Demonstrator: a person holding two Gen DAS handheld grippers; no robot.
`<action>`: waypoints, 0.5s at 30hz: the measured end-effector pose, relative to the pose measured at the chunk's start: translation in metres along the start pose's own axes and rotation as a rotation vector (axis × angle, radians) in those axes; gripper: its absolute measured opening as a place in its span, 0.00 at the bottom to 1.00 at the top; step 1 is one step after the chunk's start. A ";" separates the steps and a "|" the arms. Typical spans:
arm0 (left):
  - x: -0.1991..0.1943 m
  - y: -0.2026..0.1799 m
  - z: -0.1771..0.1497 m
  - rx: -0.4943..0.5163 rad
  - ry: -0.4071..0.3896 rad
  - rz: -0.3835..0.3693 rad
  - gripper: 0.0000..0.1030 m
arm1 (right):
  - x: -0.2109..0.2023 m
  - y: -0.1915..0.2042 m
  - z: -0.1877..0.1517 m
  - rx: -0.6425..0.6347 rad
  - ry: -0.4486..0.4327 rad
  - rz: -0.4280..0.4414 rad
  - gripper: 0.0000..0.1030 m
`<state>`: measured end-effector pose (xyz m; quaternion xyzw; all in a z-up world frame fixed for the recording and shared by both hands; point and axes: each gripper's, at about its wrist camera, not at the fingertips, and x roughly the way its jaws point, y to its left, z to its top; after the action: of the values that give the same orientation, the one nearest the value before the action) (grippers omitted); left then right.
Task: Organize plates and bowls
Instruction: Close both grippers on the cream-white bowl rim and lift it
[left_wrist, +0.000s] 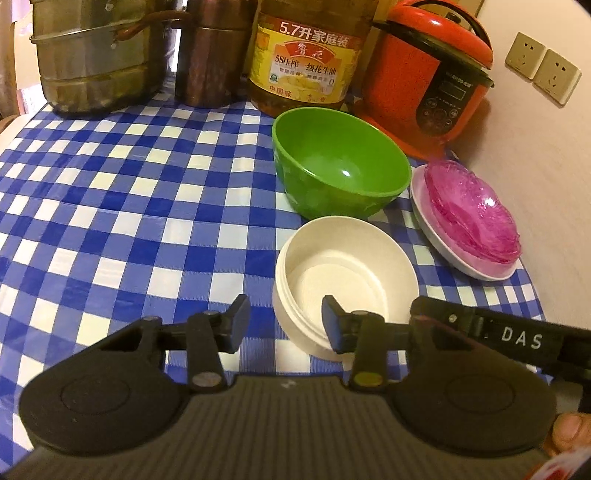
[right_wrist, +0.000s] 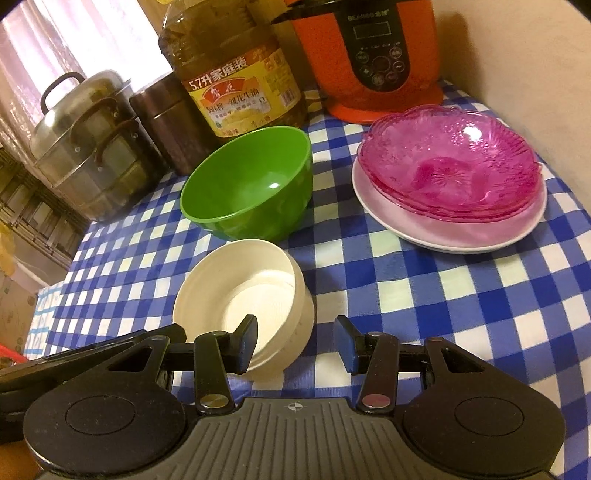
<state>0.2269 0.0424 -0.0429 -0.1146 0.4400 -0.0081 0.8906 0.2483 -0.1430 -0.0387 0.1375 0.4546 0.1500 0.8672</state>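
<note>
A cream bowl (left_wrist: 347, 273) stands on the blue checked tablecloth, with a green bowl (left_wrist: 340, 162) just behind it. Pink glass dishes (left_wrist: 476, 214) are stacked on a white plate (left_wrist: 443, 243) to the right. My left gripper (left_wrist: 284, 325) is open over the cream bowl's near left rim, one finger inside and one outside. My right gripper (right_wrist: 297, 345) is open over the cream bowl's (right_wrist: 243, 291) near right rim in the same way. The right wrist view also shows the green bowl (right_wrist: 247, 184), pink dishes (right_wrist: 450, 166) and white plate (right_wrist: 461, 232).
At the back stand a steel steamer pot (left_wrist: 96, 55), a copper canister (left_wrist: 210, 51), a large oil bottle (left_wrist: 310, 55) and an orange rice cooker (left_wrist: 424, 81). A wall with sockets (left_wrist: 539, 66) bounds the right side. The tablecloth (left_wrist: 129, 206) stretches left.
</note>
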 end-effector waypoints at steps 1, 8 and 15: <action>0.002 0.000 0.001 0.003 -0.001 -0.002 0.35 | 0.002 0.000 0.001 -0.001 0.002 0.002 0.46; 0.013 0.000 0.004 0.009 0.003 -0.005 0.25 | 0.014 0.003 0.004 -0.014 0.015 0.005 0.35; 0.023 0.001 0.004 0.016 0.015 -0.004 0.20 | 0.024 0.002 0.002 -0.011 0.030 0.009 0.29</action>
<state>0.2442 0.0416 -0.0591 -0.1085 0.4465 -0.0145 0.8880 0.2631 -0.1318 -0.0547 0.1326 0.4660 0.1585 0.8603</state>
